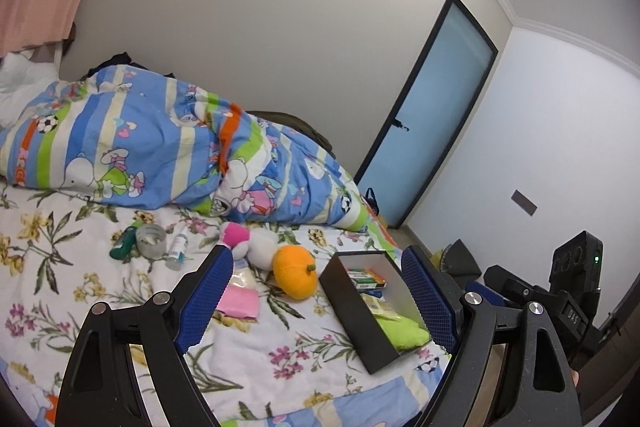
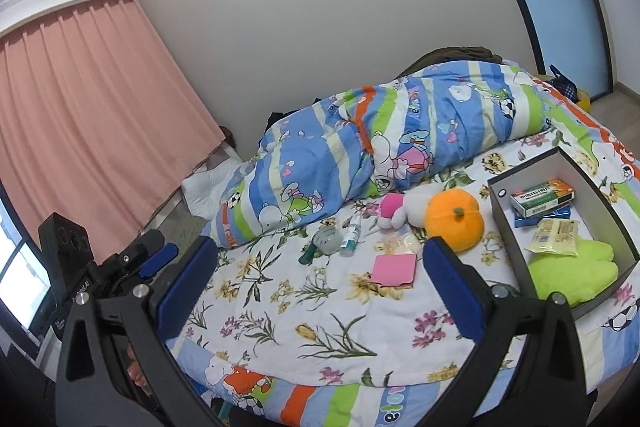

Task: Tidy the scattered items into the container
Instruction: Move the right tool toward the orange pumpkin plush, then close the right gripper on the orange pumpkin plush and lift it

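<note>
A dark open box [image 1: 352,323] [image 2: 500,203] sits on the floral bed sheet and holds a green plush [image 2: 572,267], a yellow packet [image 2: 554,233] and small green and blue cartons [image 2: 540,201]. Scattered left of it lie an orange plush pumpkin [image 1: 294,277] [image 2: 454,219], a white-and-pink plush [image 1: 248,239] [image 2: 396,209], a pink pad [image 1: 238,301] [image 2: 394,269], a clear packet [image 2: 400,241], a spray bottle [image 1: 178,247] [image 2: 351,237], a glass cup [image 1: 151,241] [image 2: 328,239] and a green item [image 1: 124,243] [image 2: 308,255]. My left gripper [image 1: 316,307] and right gripper [image 2: 316,291] are open and empty above the bed's near edge.
A bundled cartoon duvet [image 1: 160,147] [image 2: 380,147] lies along the wall behind the items. A white pillow [image 2: 208,183] and pink curtain [image 2: 80,131] are at the head of the bed. A glass door [image 1: 432,107] stands past the bed's foot.
</note>
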